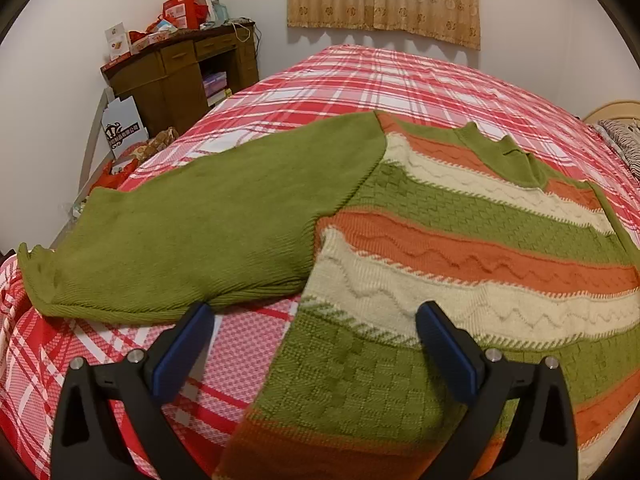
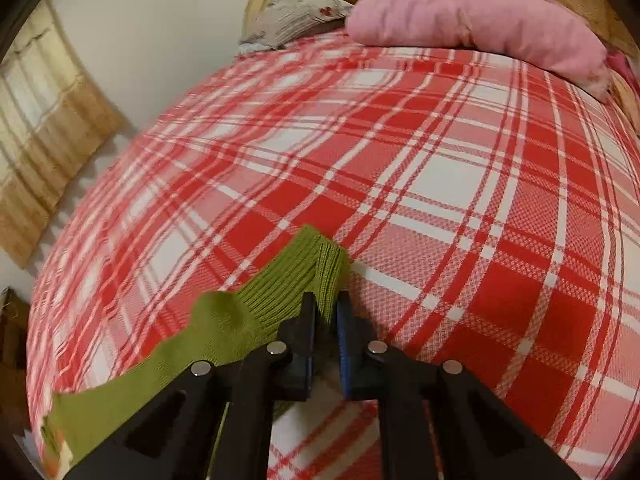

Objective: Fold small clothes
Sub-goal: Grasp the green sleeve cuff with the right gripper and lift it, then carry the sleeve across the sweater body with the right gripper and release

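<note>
A knitted sweater [image 1: 460,248] with green, orange and cream stripes lies flat on the red plaid bed [image 1: 360,76]. Its green left sleeve [image 1: 192,224] stretches out to the left. My left gripper [image 1: 316,320] is open and empty, hovering over the sweater's lower left edge below the armpit. In the right wrist view my right gripper [image 2: 326,308] is shut on the ribbed green cuff [image 2: 320,268] of the other sleeve, which is lifted above the bed [image 2: 440,168] and trails down to the left.
A brown desk [image 1: 180,72] piled with red boxes stands at the far left beside the bed. A curtain [image 1: 384,0] hangs on the back wall. A pink pillow [image 2: 480,20] and a grey pillow [image 2: 296,16] lie at the headboard.
</note>
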`<state>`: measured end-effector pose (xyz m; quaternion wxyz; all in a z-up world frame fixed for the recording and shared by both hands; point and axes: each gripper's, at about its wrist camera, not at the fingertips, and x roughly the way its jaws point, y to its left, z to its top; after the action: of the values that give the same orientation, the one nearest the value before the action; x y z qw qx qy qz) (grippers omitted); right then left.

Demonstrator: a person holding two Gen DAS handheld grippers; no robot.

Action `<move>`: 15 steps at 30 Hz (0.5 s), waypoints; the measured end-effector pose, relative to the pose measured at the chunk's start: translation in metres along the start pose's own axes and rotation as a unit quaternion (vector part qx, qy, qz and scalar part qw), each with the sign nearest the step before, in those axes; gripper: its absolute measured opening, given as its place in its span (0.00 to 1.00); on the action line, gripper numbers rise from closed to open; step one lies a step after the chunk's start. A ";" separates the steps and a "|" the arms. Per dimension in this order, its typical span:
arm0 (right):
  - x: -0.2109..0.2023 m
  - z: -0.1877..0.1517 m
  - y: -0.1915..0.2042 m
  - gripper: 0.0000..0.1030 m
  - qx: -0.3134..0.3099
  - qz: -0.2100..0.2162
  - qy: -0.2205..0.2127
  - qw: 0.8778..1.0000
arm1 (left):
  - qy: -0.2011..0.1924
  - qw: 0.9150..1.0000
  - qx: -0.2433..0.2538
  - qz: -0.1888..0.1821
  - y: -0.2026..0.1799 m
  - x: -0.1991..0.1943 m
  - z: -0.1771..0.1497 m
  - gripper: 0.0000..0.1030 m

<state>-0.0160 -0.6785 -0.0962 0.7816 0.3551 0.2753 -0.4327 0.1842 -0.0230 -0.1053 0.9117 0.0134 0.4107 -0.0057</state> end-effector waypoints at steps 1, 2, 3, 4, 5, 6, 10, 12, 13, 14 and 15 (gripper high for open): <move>-0.005 -0.001 0.000 0.08 0.000 0.005 -0.005 1.000 | 0.000 1.000 -0.001 -0.001 0.000 0.001 0.001 1.00; -0.016 -0.002 0.002 0.08 -0.004 0.017 -0.016 1.000 | 0.000 1.000 -0.001 -0.002 0.001 0.002 0.002 1.00; -0.027 -0.003 0.005 0.08 -0.010 0.026 -0.025 0.999 | 0.000 1.000 -0.002 -0.003 0.001 0.002 0.002 1.00; -0.038 -0.004 0.011 0.08 -0.021 0.033 -0.035 0.999 | 0.000 1.000 -0.002 -0.005 0.001 0.002 0.003 1.00; -0.051 -0.004 0.020 0.08 -0.032 0.043 -0.045 0.998 | -0.001 1.000 -0.003 -0.006 0.001 0.001 0.002 1.00; -0.063 -0.005 0.028 0.07 -0.042 0.056 -0.053 0.996 | -0.001 1.000 -0.004 -0.008 0.002 0.001 0.002 1.00; -0.114 -0.024 0.090 0.07 -0.105 0.122 -0.070 0.985 | -0.003 1.000 -0.006 -0.012 0.005 0.001 0.003 1.00; -0.137 -0.040 0.131 0.07 -0.134 0.162 -0.064 0.976 | -0.004 1.000 -0.008 -0.015 0.007 0.001 0.003 1.00; -0.145 -0.049 0.147 0.07 -0.146 0.177 -0.061 0.971 | -0.004 1.000 -0.009 -0.018 0.008 0.001 0.003 1.00; -0.154 -0.062 0.171 0.07 -0.164 0.197 -0.057 0.965 | -0.006 1.000 -0.011 -0.021 0.008 0.000 0.003 1.00; -0.161 -0.073 0.188 0.07 -0.175 0.214 -0.052 0.960 | -0.007 1.000 -0.013 -0.024 0.009 0.000 0.004 1.00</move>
<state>0.0625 -0.4735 0.0387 0.9190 0.2402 0.2234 -0.2186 0.1873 -0.0139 -0.1027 0.9141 -0.0087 0.4048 -0.0219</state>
